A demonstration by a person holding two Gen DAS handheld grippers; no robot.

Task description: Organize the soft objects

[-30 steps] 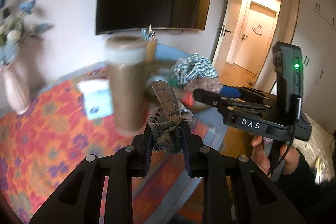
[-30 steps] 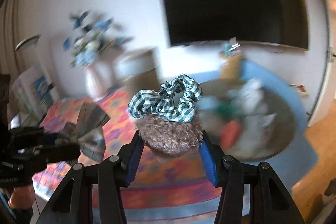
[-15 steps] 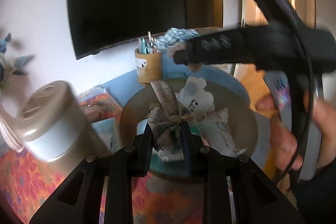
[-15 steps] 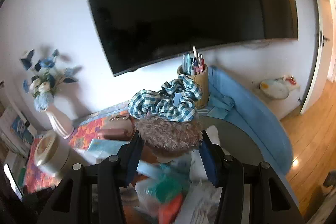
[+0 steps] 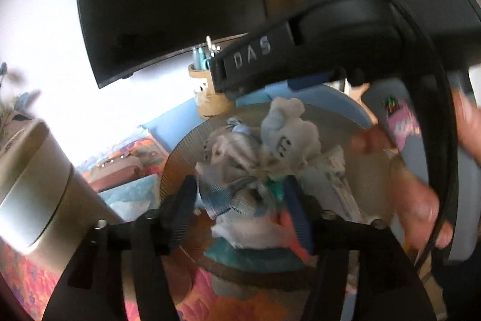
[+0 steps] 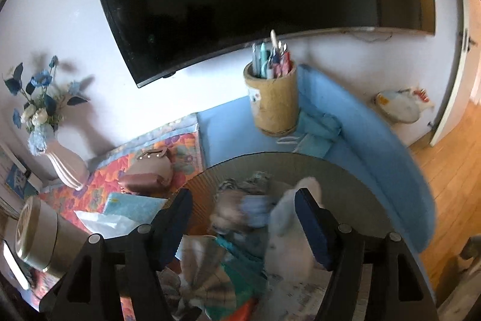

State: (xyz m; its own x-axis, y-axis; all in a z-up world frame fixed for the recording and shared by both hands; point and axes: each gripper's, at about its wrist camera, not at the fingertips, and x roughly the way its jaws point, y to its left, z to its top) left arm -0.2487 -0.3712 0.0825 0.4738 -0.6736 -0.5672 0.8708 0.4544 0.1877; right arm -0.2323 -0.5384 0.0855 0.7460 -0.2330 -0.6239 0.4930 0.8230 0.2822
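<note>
Both grippers hang over the round woven basket (image 5: 177,161) (image 6: 345,170), and their jaws are opening. My left gripper (image 5: 239,212) has let go of the plaid bow (image 5: 234,197) (image 6: 204,279), which drops blurred between its fingers onto the pile. My right gripper (image 6: 243,220) is open too. The furry brown scrunchie (image 6: 222,215) and the blue checked scrunchie (image 6: 258,206) fall blurred between its pads. A white plush toy (image 5: 285,137) (image 6: 288,221) lies in the basket. In the left wrist view the right gripper's black body (image 5: 330,35) crosses overhead.
A person's hand (image 5: 421,200) holds the right gripper's handle. Around the basket stand a metal canister (image 5: 33,185) (image 6: 36,236), a pen holder (image 6: 273,98), a pink purse (image 6: 150,170), a tissue pack (image 6: 132,206) and a flower vase (image 6: 60,152). A TV hangs on the wall.
Both grippers came over the basket and their jaws spread. The bow slipped out of the left one. The two scrunchies left the right one and are dropping.
</note>
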